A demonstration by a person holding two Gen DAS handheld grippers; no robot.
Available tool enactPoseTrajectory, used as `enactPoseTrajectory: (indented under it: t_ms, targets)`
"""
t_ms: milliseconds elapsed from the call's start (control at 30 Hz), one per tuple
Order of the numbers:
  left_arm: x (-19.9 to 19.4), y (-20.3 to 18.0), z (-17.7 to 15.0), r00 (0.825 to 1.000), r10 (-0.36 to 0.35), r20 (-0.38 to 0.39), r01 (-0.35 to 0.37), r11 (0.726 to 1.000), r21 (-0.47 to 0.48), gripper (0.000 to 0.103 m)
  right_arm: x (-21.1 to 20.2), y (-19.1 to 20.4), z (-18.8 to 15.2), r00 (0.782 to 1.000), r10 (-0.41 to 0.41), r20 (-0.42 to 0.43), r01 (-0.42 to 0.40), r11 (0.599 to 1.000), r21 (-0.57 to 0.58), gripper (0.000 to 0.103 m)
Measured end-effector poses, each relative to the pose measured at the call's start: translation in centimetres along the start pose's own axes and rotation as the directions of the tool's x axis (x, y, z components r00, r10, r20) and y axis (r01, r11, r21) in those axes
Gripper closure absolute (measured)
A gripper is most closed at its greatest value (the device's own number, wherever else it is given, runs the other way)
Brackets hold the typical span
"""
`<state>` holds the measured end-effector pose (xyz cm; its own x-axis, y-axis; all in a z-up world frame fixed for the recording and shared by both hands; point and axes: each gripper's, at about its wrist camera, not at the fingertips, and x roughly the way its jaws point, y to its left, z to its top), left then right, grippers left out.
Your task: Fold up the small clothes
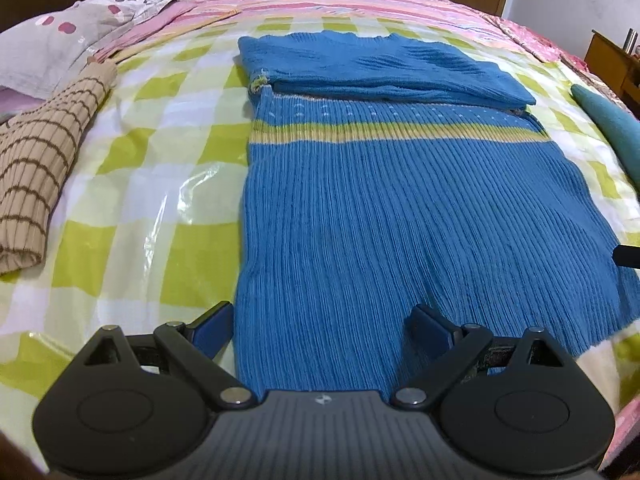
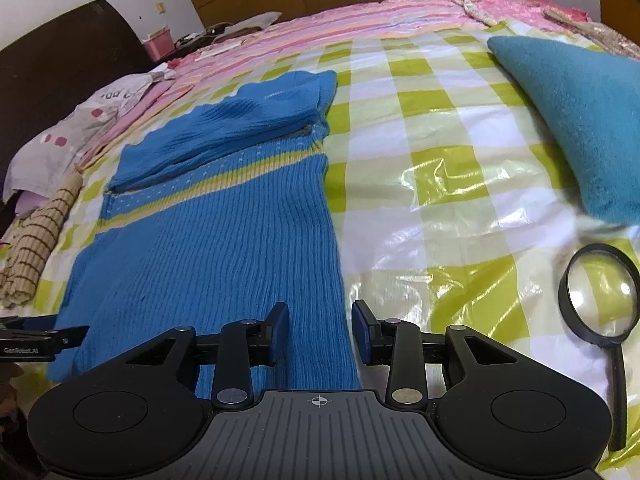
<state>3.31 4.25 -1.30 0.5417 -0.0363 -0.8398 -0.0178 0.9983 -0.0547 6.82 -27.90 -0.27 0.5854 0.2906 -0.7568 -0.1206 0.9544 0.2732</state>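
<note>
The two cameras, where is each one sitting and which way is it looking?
Left wrist view: sits on the left gripper, looking forward and down over the near left corner of the blue ribbed knit sweater; its own jaws stand open over the hem.
Right wrist view: sits on the right gripper, looking along the sweater's right edge, beside a black round magnifying glass; its jaws stand apart around that edge.
Both show the sweater, the green-checked bed cover and a beige striped garment.
</note>
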Motion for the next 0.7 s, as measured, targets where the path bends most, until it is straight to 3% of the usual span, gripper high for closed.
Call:
enactPoseTrajectory:
  t_ms: [200, 533, 700]
  targets:
    - [-0.4, -0.1, -0.7, 0.999, 0.014, -0.035, -0.015, 1.000, -0.013, 0.003, -0.4, -0.8, -0.2, 0.997, 0.062, -0.046, -0.062, 0.998, 0.015, 0.068]
    - [-0.6, 0.6, -0.9, 0.997, 0.006, -0.071, -0.011, 0.997, -0.079, 0.006, -0.4, -2.6, -0.8, 0.980, 0.195, -0.041, -0.191, 0.976, 0.102, 0.067]
    - [-1.1, 0.9, -0.9, 0.999, 0.006, -0.054, -0.012, 0.994, -0.107, 0.022, 0.3, -3.3, -0.8, 0.966, 0.258, -0.028, -0.250, 0.955, 0.158, 0.067]
